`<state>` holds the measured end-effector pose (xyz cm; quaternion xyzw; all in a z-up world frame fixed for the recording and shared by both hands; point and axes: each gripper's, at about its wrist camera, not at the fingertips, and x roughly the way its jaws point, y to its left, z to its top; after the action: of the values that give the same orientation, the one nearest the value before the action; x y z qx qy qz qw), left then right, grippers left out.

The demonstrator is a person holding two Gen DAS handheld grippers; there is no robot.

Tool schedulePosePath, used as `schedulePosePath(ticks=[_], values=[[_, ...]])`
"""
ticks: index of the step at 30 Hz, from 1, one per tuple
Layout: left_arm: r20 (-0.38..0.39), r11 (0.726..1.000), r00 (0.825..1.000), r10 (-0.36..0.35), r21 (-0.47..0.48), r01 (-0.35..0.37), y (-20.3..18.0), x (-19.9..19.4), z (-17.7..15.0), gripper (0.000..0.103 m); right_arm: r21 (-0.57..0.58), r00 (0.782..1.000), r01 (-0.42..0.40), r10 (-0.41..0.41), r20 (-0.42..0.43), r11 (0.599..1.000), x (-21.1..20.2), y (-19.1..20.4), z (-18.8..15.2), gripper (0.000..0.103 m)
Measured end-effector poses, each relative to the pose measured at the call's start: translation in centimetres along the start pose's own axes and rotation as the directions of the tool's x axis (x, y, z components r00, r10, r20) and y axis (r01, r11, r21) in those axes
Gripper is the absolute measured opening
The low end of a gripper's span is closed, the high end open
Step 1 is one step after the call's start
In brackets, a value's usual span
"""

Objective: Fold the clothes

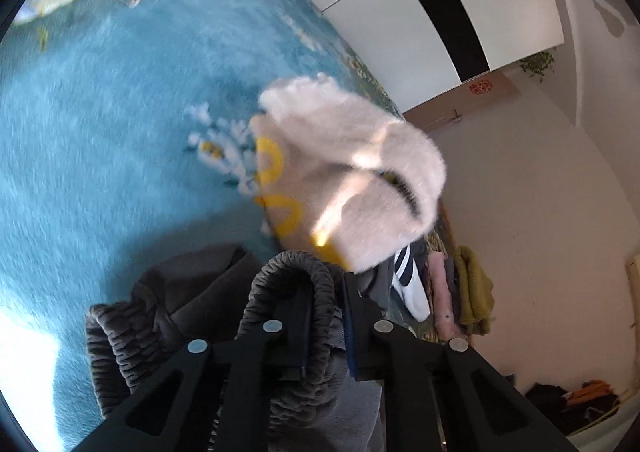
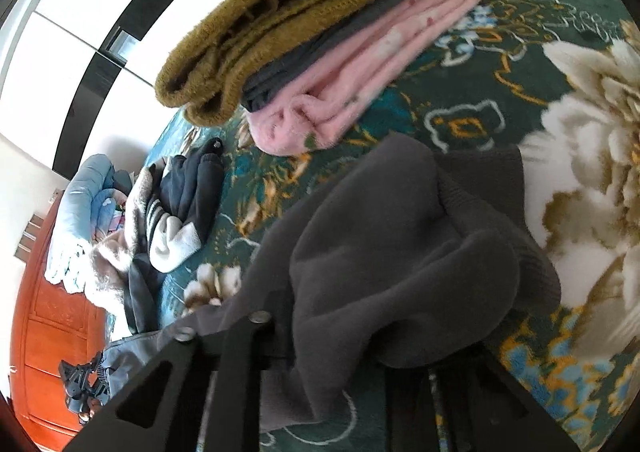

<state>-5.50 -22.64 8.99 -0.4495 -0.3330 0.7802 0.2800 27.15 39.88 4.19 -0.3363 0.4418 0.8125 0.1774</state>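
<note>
In the left wrist view my left gripper (image 1: 326,292) is shut on the ribbed elastic waistband of a dark grey garment (image 1: 288,284), held above the blue blanket (image 1: 120,132). In the right wrist view the same grey garment (image 2: 380,252) drapes over my right gripper and hides its fingertips; the cloth bunches around them. A white fluffy garment with yellow print (image 1: 344,172) lies just beyond the left gripper.
A folded stack of an olive sweater (image 2: 288,16), a grey piece and a pink piece (image 2: 360,76) sits on the floral blanket (image 2: 560,132). A pile of unfolded dark and striped clothes (image 2: 172,212) lies further off. White wardrobe doors (image 1: 440,12) stand beside the bed.
</note>
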Motion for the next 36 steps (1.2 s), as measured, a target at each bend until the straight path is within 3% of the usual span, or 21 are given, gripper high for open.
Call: schedulePosePath(ticks=[2, 4, 6, 8, 10, 13, 16, 18, 20, 25, 30, 33, 35, 36], values=[[0.084, 0.995, 0.994, -0.072, 0.069, 0.066, -3.1, -2.7, 1.3, 0.010, -0.001, 0.998, -0.048, 0.048, 0.030, 0.999, -0.8, 1.5, 1.3, 0.013], [0.167, 0.980, 0.973, -0.157, 0.146, 0.133, -6.3, -5.6, 2.6, 0.010, -0.039, 0.987, -0.120, 0.123, 0.102, 0.992, -2.9, 3.4, 2.4, 0.011], [0.230, 0.951, 0.947, -0.225, 0.262, 0.163, -9.2, -9.4, 2.5, 0.011, -0.100, 0.963, -0.189, 0.204, 0.176, 0.977, -5.4, 5.2, 3.3, 0.011], [0.253, 0.932, 0.936, -0.246, 0.328, 0.156, -9.8, -11.8, 1.3, 0.011, -0.174, 0.938, -0.232, 0.267, 0.221, 0.957, -7.2, 5.9, 3.0, 0.011], [0.255, 0.929, 0.941, -0.220, 0.350, 0.122, -8.8, -13.0, -0.4, 0.011, -0.211, 0.949, -0.206, 0.248, 0.195, 0.955, -6.8, 5.2, 2.2, 0.013], [0.206, 0.961, 0.970, -0.129, 0.268, 0.070, -4.1, -11.6, -3.5, 0.011, -0.169, 0.985, -0.139, 0.154, 0.078, 0.976, -3.3, 2.0, 0.4, 0.016], [0.148, 0.983, 0.988, -0.053, 0.180, 0.026, 0.4, -9.9, -6.6, 0.011, -0.108, 0.994, -0.110, 0.110, -0.010, 0.988, -0.9, -0.7, -1.3, 0.019], [0.168, 0.991, 0.984, -0.067, 0.129, 0.046, 2.3, -10.6, -7.8, 0.011, -0.105, 0.995, -0.100, 0.096, -0.037, 0.989, -0.6, -1.2, -1.7, 0.021], [0.194, 0.994, 0.977, -0.085, 0.078, 0.071, 4.1, -11.5, -9.0, 0.011, -0.120, 0.997, -0.071, 0.065, -0.049, 0.990, -1.0, -1.3, -1.8, 0.029], [0.216, 0.995, 0.974, -0.066, 0.089, 0.047, 4.3, -12.8, -10.1, 0.011, -0.124, 0.998, -0.025, 0.016, -0.068, 0.992, -3.8, -2.8, -2.0, 0.050], [0.209, 0.994, 0.976, -0.059, 0.099, 0.039, 4.0, -13.1, -10.6, 0.011, -0.069, 0.996, 0.092, -0.092, -0.002, 0.993, -8.0, -5.0, -1.4, 0.050], [0.202, 0.994, 0.978, -0.056, 0.103, 0.035, 4.0, -13.1, -10.6, 0.011, -0.074, 0.996, 0.088, -0.086, 0.028, 0.993, -9.1, -2.6, -0.9, 0.050], [0.197, 0.994, 0.979, -0.054, 0.106, 0.034, 4.0, -13.0, -10.7, 0.011, -0.053, 0.999, 0.036, -0.038, -0.038, 0.998, -7.2, 0.1, -1.1, 0.051], [0.195, 0.994, 0.979, -0.053, 0.107, 0.033, 4.0, -13.0, -10.7, 0.011, -0.036, 0.996, 0.016, -0.019, -0.083, 0.999, -5.7, 1.6, -1.3, 0.056]])
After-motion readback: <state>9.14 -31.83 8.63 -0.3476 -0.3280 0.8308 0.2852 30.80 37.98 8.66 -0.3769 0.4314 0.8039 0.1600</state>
